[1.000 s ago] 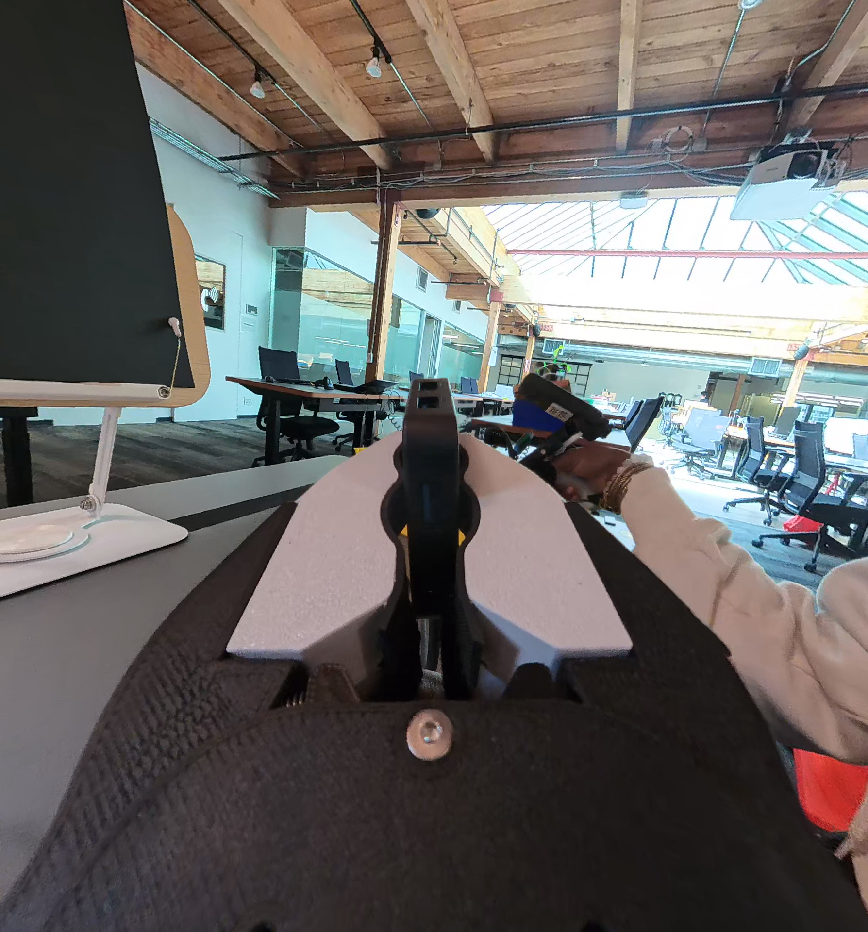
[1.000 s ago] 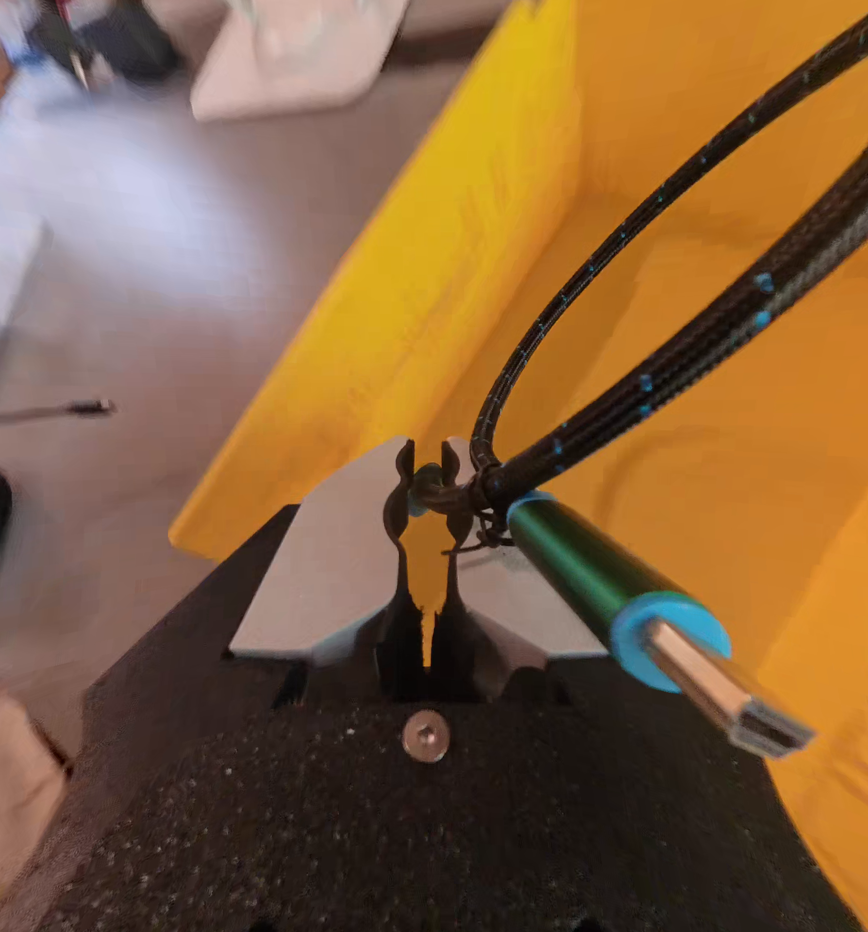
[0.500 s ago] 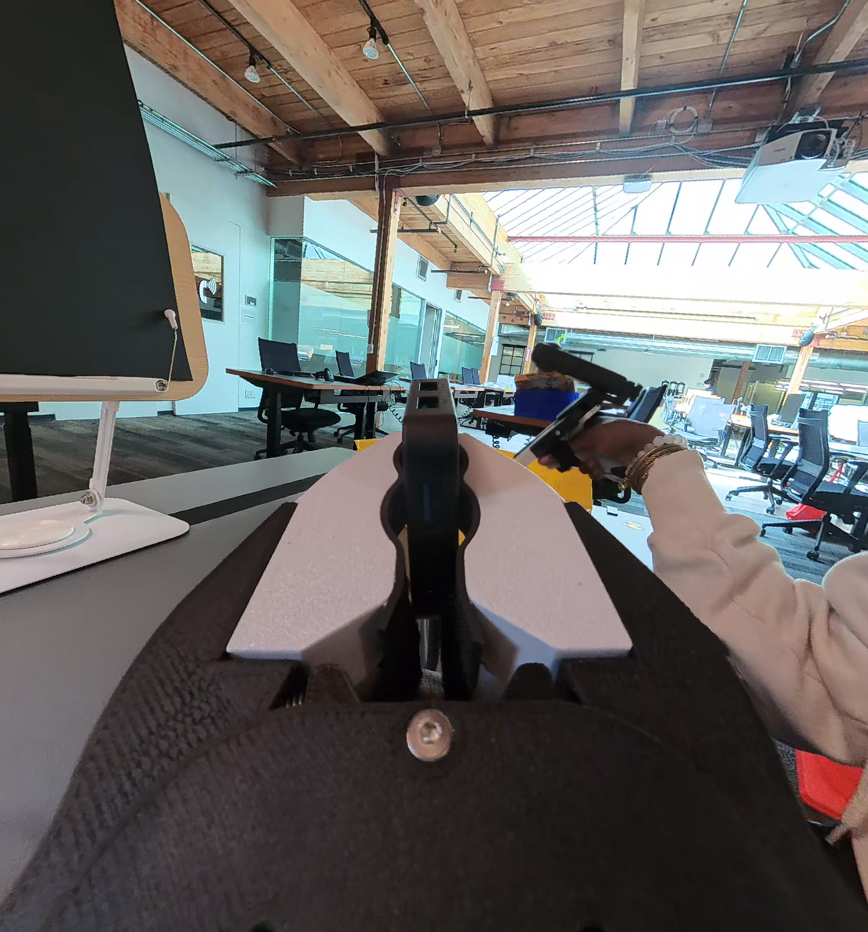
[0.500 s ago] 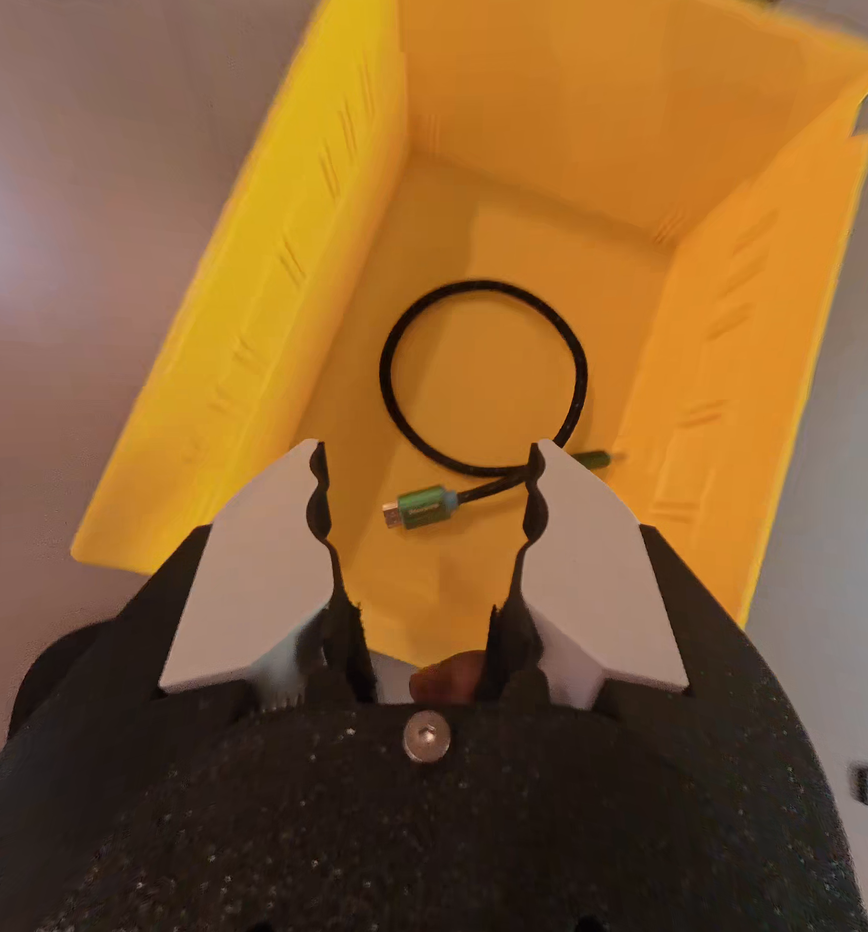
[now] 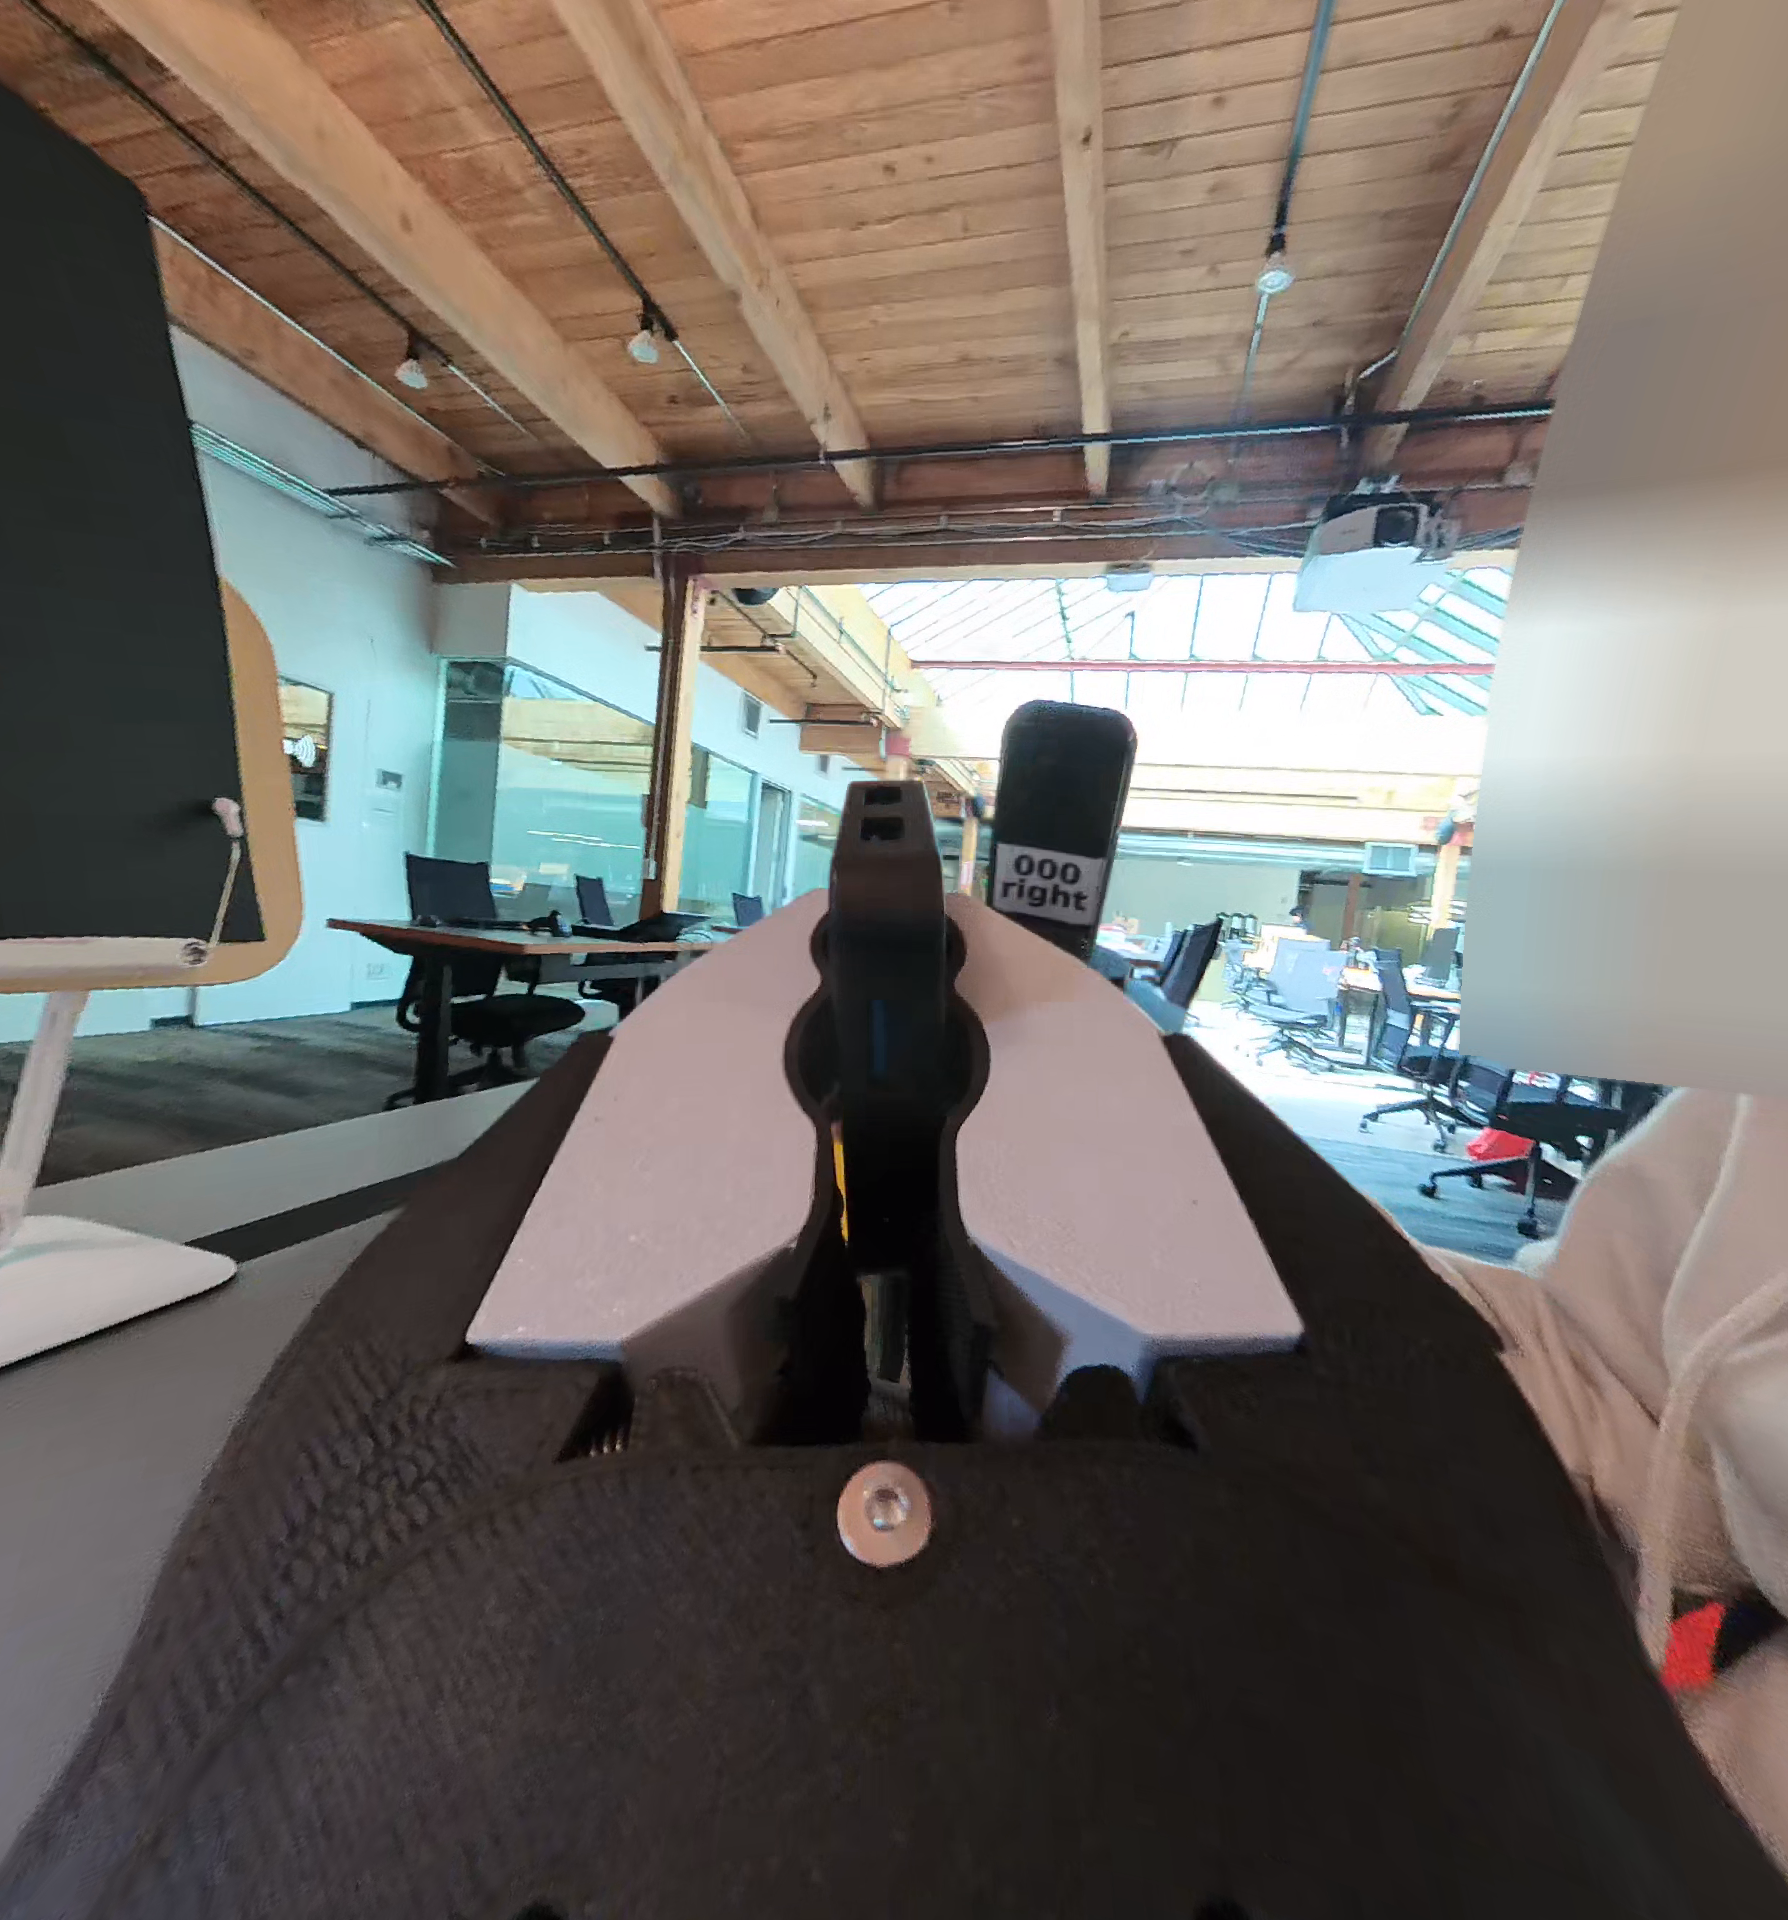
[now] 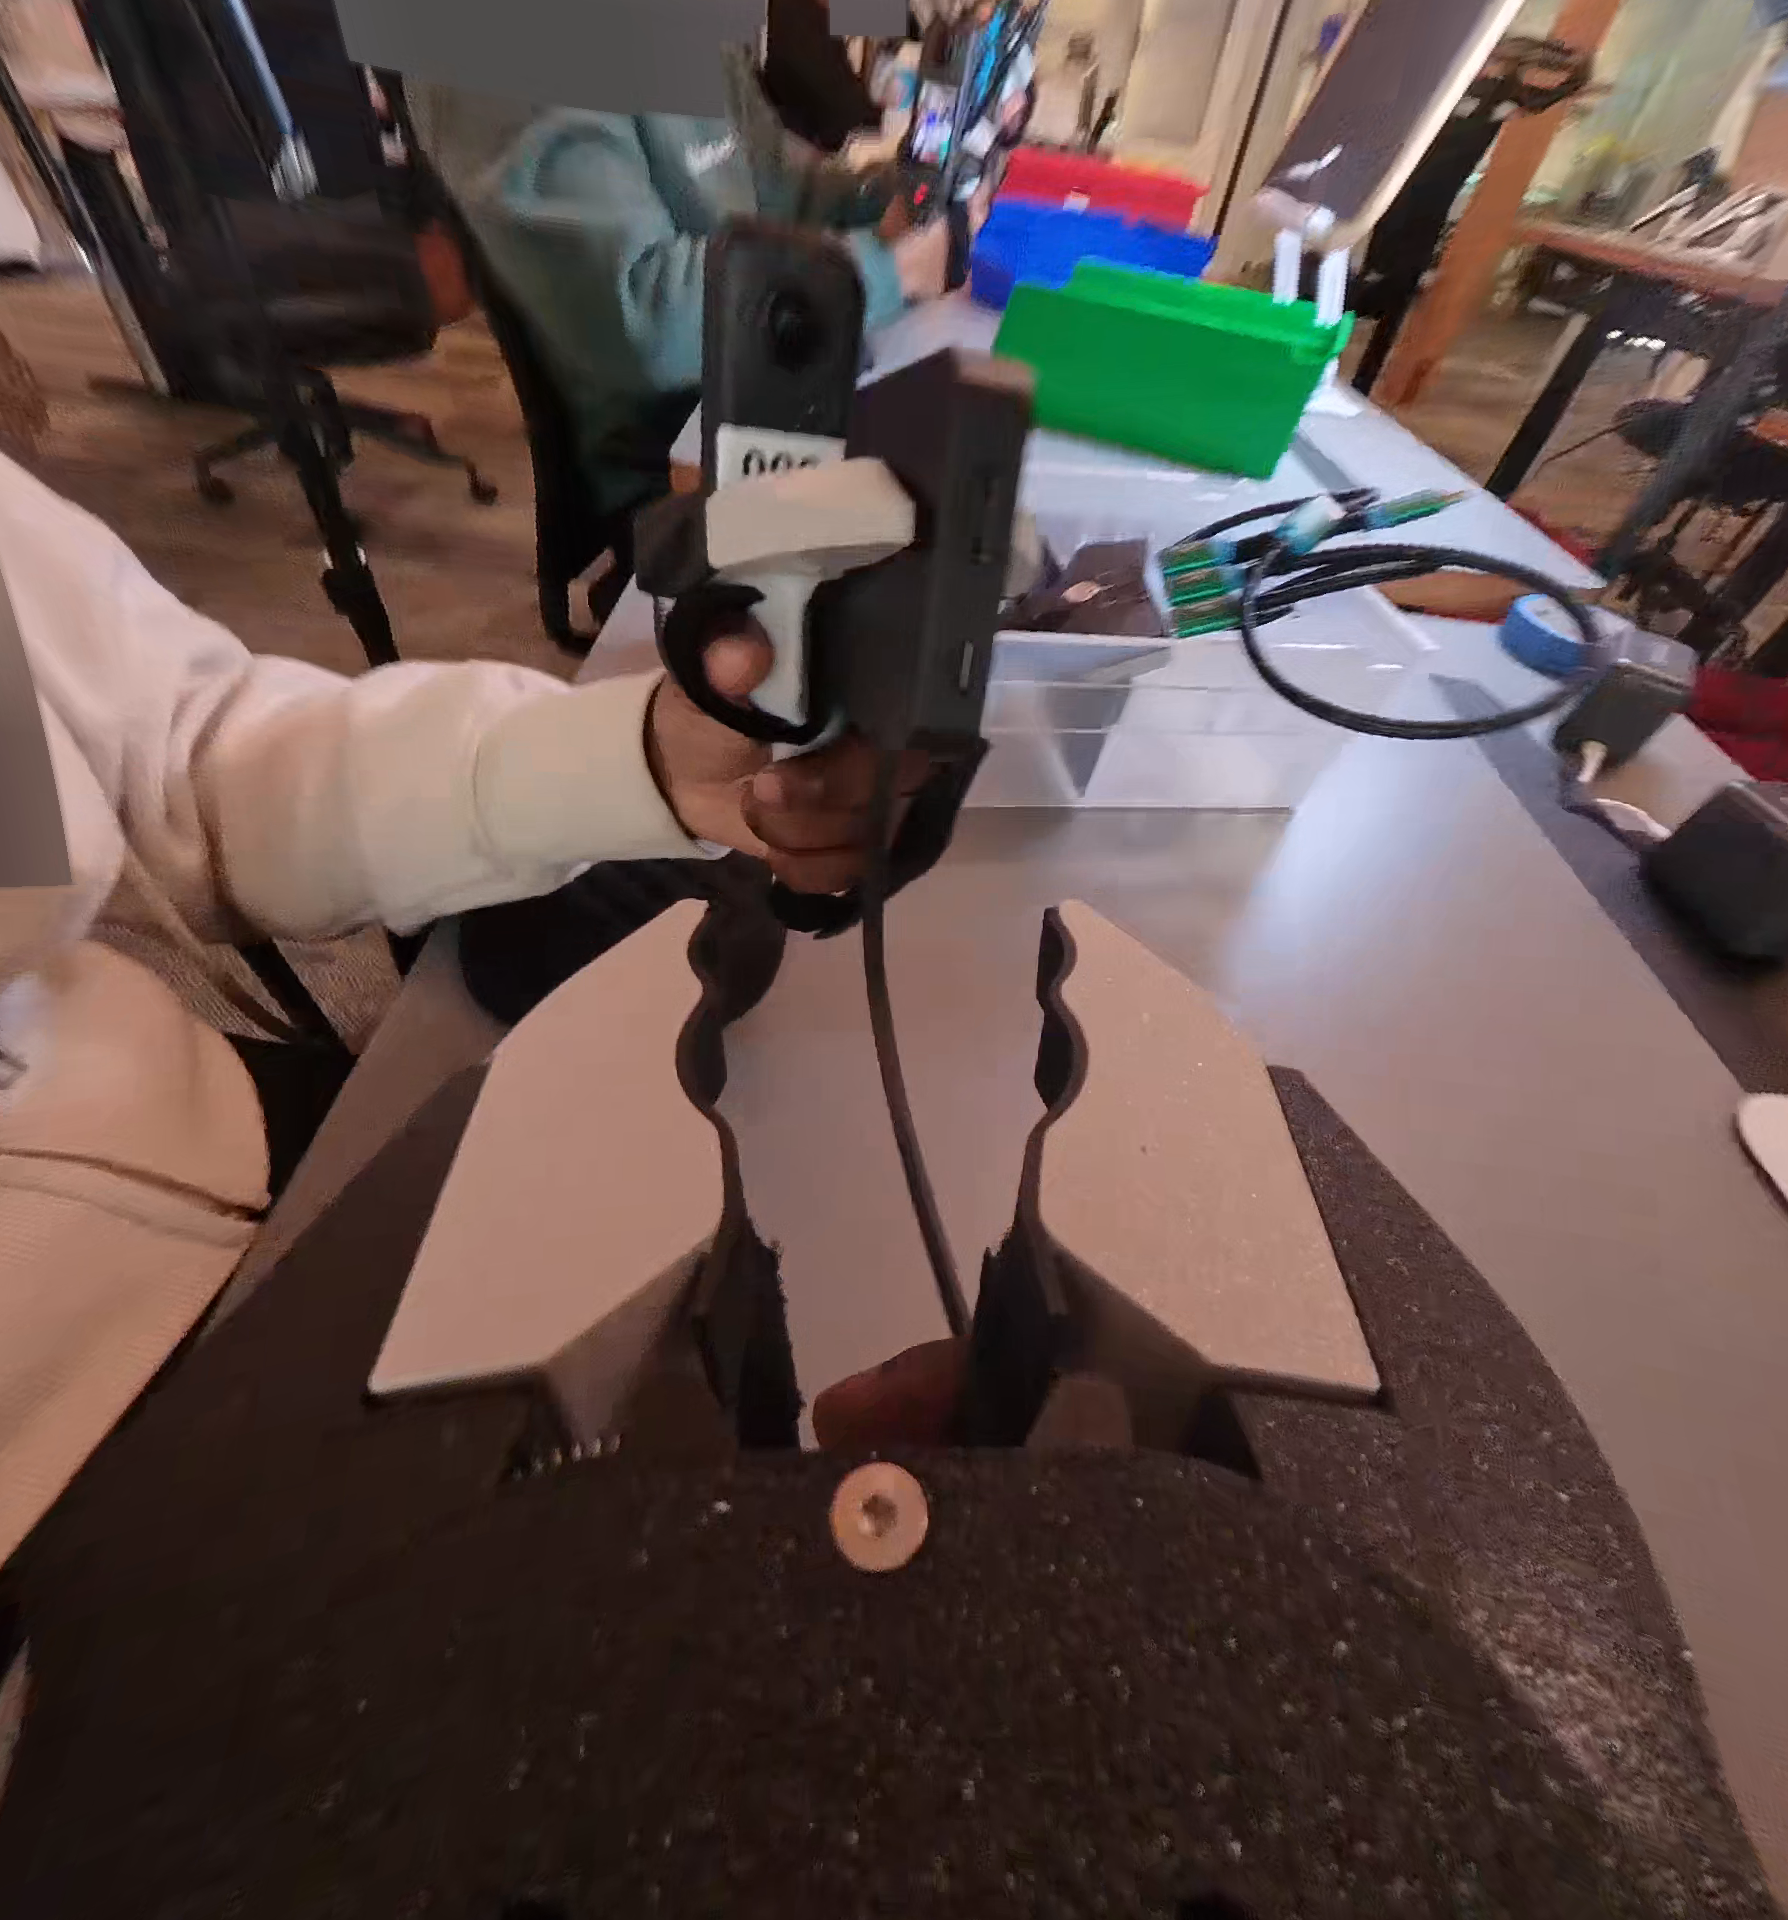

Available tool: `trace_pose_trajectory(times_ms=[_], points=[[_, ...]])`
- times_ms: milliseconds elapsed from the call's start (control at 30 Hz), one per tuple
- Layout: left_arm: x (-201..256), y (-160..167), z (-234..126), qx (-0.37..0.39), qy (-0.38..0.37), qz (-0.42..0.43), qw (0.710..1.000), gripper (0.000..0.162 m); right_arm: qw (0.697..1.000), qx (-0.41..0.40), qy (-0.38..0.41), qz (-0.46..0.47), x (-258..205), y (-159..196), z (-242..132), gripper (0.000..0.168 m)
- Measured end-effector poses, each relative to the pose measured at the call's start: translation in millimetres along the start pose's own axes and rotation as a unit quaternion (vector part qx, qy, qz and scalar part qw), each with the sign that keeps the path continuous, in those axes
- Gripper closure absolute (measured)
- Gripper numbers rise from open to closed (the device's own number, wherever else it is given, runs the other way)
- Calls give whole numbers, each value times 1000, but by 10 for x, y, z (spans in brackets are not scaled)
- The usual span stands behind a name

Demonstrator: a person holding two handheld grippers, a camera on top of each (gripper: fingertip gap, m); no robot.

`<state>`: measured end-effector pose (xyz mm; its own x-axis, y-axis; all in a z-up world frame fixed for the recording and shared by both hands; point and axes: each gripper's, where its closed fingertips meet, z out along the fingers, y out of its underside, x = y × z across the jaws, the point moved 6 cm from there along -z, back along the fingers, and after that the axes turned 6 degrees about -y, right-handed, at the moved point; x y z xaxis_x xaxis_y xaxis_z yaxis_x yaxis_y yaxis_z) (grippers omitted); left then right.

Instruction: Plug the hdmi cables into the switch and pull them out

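Observation:
My left gripper (image 5: 888, 914) is shut on the black HDMI switch (image 5: 885, 862), held upright above the grey table (image 5: 90, 1507) with its ports facing up. The right wrist view shows that gripper (image 6: 900, 514) in a hand, clamped on the switch (image 6: 957, 540). A thin black cable (image 6: 895, 1070) hangs from the switch and runs down between the jaws of my right gripper (image 6: 882, 925), which is open and holds nothing. Several HDMI cables with green plugs (image 6: 1285, 561) lie on the table behind. The right gripper's camera stick (image 5: 1061, 790) stands just behind the switch.
A black board on a white stand (image 5: 69, 1288) stands at the left. Beyond the switch are a clear tray (image 6: 1129, 717), a green bin (image 6: 1160, 374), a blue tape roll (image 6: 1544, 634) and a black adapter (image 6: 1752, 883). A person sits at the far side.
My right gripper opened and let the green-plug HDMI cable fall into a yellow bin, then swung away to face the left gripper. The left gripper stayed shut on the switch.

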<state>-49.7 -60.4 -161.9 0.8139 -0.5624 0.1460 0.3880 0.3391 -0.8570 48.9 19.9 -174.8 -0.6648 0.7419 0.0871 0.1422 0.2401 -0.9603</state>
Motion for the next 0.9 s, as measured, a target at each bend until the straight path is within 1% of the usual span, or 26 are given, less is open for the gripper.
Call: trace_pose_trajectory(times_ms=[33,67,167,233,267,300,333,400,467,533,567,600,633,700,733,800,833,900], points=[[17,13,7,-6,8,-2,1000,148,1000,-5,1,-12,-14,7,141,111],[32,27,14,-12,15,-4,1000,147,1000,5,5,-21,-23,-3,246,113],[64,81,38,-36,26,0,999,148,997,80,2,-16,-31,-55,381,131],[92,112,53,-48,34,6,998,147,992,122,0,-6,-6,-69,341,149],[101,118,62,-48,34,8,998,141,991,130,-8,-3,-4,-66,311,153],[96,119,66,-46,27,10,998,138,991,136,-5,-9,3,-73,270,154],[83,108,62,-39,18,13,999,130,989,147,17,-25,22,-98,204,154],[54,47,35,-12,5,12,1000,122,977,190,77,-58,68,-211,-37,154],[2,-8,2,12,-13,2,1000,122,949,266,144,-90,96,-372,-440,154],[-52,-19,-12,17,-30,-9,999,122,899,353,225,-127,75,-495,-974,154],[-65,-13,-11,15,-35,-12,999,123,871,385,268,-148,40,-524,-1255,154],[-70,-3,-7,12,-37,-12,999,123,844,401,311,-175,-11,-532,-1522,154],[-66,7,-1,9,-37,-10,999,122,821,396,357,-207,-71,-519,-1759,154],[-56,31,15,1,-36,-4,999,122,781,341,456,-258,-148,-434,-2150,154],[-54,49,23,-6,-36,-1,999,122,761,312,505,-262,-148,-363,-2316,153],[-53,85,37,-21,-38,5,999,122,730,279,584,-221,-68,-173,-2603,154],[-50,95,41,-25,-38,7,999,122,720,273,615,-171,17,-50,-2727,154],[-46,106,44,-31,-39,12,999,123,712,248,656,-29,239,274,-2897,154]])
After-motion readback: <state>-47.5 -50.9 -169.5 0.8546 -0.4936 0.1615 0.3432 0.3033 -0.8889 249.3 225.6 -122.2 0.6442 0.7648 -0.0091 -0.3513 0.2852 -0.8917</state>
